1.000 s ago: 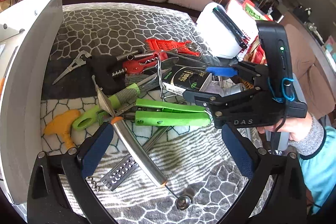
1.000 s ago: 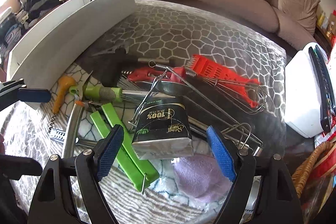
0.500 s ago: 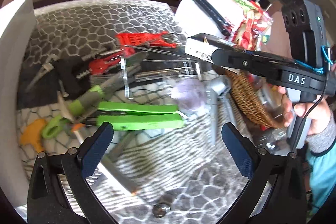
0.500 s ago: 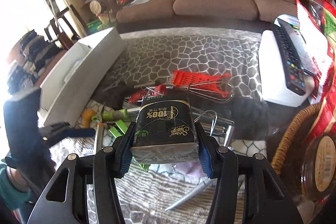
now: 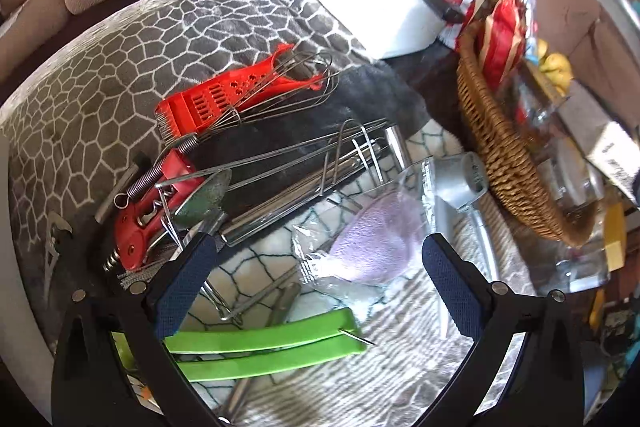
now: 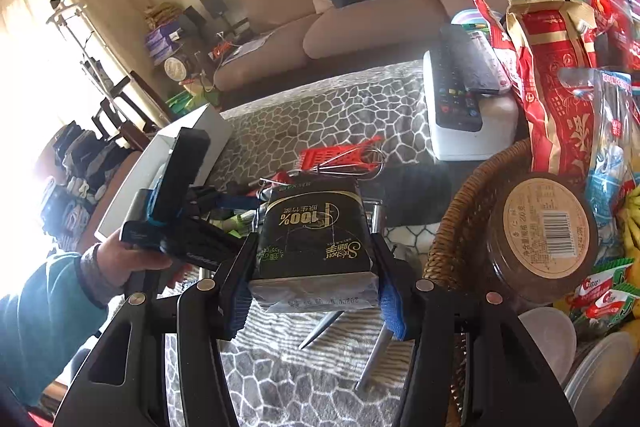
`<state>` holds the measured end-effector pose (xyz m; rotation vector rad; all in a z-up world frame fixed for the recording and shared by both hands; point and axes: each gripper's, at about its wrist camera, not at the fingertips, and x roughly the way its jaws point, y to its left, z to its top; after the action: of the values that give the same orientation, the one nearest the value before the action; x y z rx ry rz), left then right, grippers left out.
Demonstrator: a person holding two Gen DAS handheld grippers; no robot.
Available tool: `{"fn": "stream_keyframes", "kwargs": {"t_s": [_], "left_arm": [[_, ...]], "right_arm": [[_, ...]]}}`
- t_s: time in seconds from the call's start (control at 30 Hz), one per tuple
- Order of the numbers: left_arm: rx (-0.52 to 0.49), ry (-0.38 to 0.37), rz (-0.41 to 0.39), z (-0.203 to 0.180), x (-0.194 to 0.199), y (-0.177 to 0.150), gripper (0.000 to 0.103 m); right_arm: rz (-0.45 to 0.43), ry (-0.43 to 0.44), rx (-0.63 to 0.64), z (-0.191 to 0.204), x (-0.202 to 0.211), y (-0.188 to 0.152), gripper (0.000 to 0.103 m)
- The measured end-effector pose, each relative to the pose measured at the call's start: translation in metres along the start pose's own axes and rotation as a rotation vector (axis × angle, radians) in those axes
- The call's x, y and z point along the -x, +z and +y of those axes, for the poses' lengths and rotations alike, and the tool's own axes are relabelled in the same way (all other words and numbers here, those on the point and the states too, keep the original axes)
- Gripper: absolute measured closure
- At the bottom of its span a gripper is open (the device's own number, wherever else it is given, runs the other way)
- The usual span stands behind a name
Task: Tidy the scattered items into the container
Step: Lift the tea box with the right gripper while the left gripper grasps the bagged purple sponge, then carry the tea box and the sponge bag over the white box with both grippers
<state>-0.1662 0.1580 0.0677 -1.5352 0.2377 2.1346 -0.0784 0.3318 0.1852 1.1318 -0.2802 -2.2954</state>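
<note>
In the right wrist view, at the bottom centre of the frame, the right gripper is clamped on a black tissue pack. Both blue pads press its short sides, and it is held clear of the patterned table cover. Its jaws have just been closing, and the pack is what sits between them. The pack's long axis runs away from the camera, toward the sofa. Its printed face is up, with the lettering upside down from this view, and its crimped silver end faces the lens.

Just left of it, in the lower left of that frame, a hand carries the left gripper. In its own view its fingers stand wide apart with nothing between them, above a clear-wrapped purple sponge and green tongs.

Farther back, at left centre, the white container lies open, partly hidden behind the left device.

The pack is soft, so I judge that it could buckle or slide out of the pads if the wrist swings quickly. Its way to the container also crosses the left gripper, so the two could knock together. A low carry could snag the wire whisk or the red grater in the pile between, and drag them along.
</note>
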Motion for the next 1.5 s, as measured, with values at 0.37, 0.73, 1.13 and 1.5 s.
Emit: {"fn": "stream_keyframes", "kwargs": {"t_s": [0.37, 0.73, 1.13, 1.5], "left_arm": [[-0.04, -0.017, 0.073, -0.01, -0.036, -0.008, 0.0], [0.015, -0.108, 0.008, -0.019, -0.031, -0.004, 0.063], [-0.001, -0.13, -0.168, -0.021, 0.062, -0.017, 0.084], [0.123, -0.037, -0.302, 0.054, 0.211, -0.081, 0.084]], "right_arm": [[0.035, 0.023, 0.005, 0.006, -0.016, -0.014, 0.049], [0.114, -0.05, 0.012, 0.008, -0.041, -0.038, 0.049], [0.086, -0.082, 0.047, 0.023, -0.028, -0.025, 0.049], [0.041, -0.075, 0.189, 0.123, -0.012, 0.006, 0.049]]}}
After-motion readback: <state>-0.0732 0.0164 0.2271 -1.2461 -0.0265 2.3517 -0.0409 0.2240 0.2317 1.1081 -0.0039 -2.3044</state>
